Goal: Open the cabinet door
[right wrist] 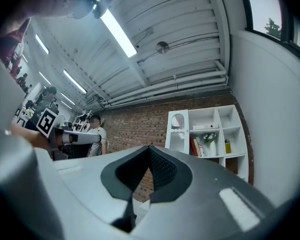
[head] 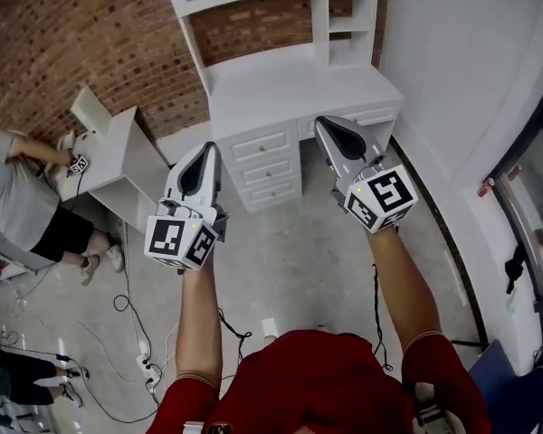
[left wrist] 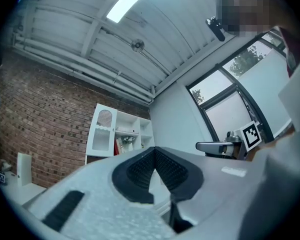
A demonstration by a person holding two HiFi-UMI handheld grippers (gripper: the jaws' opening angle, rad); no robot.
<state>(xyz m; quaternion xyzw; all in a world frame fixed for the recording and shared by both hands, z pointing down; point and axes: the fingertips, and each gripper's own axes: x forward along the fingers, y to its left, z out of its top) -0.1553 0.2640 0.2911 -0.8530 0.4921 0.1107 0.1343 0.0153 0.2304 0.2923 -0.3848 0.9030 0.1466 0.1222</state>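
Two grippers, left (head: pixel 208 148) and right (head: pixel 319 122). One desk (head: pixel 290 84): four drawers (head: pixel 270 168) in it, one door (left wrist: pixel 104 129) above it, one laptop (head: pixel 90 111) and two people (head: pixel 23 197) left of it.

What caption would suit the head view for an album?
Left tool and right tool, both shut, face the white desk.

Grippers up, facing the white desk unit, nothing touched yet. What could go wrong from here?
1. The left gripper and right gripper are both shut and empty. Arriving like this, they may bump the white cabinet door with the arched mesh window rather than grip it.
2. Upright books and a small yellow bottle stand on open shelves beside that door. A loose reach could knock them.
3. Black cables trail on the floor near the person, so stepping forward risks a trip.
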